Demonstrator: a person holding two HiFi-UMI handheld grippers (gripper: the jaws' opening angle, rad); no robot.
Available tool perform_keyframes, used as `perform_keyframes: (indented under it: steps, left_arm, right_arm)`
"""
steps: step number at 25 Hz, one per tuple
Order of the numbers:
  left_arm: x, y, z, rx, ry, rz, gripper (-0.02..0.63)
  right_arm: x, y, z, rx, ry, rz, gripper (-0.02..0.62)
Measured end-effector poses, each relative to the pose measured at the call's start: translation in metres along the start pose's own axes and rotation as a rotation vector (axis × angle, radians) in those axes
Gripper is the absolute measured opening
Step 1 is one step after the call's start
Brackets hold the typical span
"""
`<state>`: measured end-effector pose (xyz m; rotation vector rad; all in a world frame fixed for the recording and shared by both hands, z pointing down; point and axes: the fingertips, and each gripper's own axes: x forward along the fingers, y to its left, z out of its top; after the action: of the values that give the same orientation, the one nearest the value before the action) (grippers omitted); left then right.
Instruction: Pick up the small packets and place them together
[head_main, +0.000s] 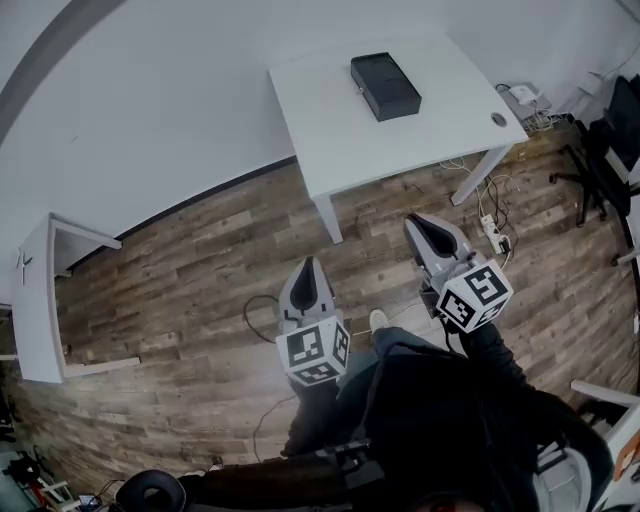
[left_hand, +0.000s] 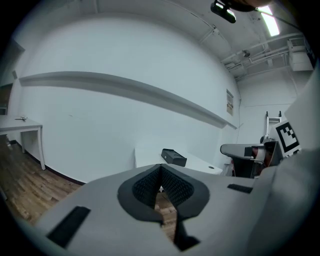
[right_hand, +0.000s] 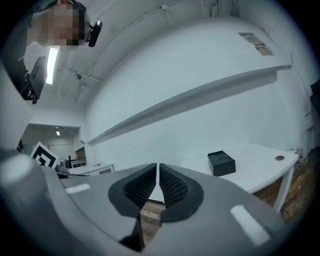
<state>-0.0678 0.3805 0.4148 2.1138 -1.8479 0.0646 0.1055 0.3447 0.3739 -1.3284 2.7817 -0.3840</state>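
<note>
No small packets show in any view. A black box (head_main: 385, 86) lies on a white table (head_main: 330, 130) by the far wall; it also appears as the black box (left_hand: 174, 157) in the left gripper view and the black box (right_hand: 221, 163) in the right gripper view. My left gripper (head_main: 305, 270) is held over the wooden floor, shut and empty. My right gripper (head_main: 418, 226) is a little nearer the table, also shut with nothing between its jaws. In their own views the left gripper (left_hand: 160, 172) and right gripper (right_hand: 157, 172) both point toward the table.
A second white table (head_main: 35, 300) stands at the left. Cables and a power strip (head_main: 492, 232) lie on the wooden floor by the table's right leg. A black office chair (head_main: 610, 150) sits at the far right. The person's dark-clothed body fills the lower frame.
</note>
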Motion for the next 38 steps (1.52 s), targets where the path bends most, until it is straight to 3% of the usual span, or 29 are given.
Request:
perform_keyframes:
  steps: [14, 27, 32, 38]
  left_arm:
    - [0.047, 0.055, 0.014, -0.033, -0.014, 0.107, 0.000]
    - [0.148, 0.139, 0.066, -0.001, -0.008, 0.014, 0.000]
    - [0.181, 0.153, 0.067, -0.009, 0.028, -0.029, 0.000]
    - [0.217, 0.148, 0.074, 0.005, 0.038, -0.116, 0.000]
  right_arm:
    - [0.078, -0.023, -0.001, -0.013, 0.034, 0.048, 0.002]
    - [0.219, -0.021, 0.016, -0.006, -0.014, -0.009, 0.002]
    - [0.242, -0.031, 0.014, -0.024, 0.004, -0.059, 0.002]
    - [0.247, -0.065, 0.016, 0.014, -0.010, -0.177, 0.002]
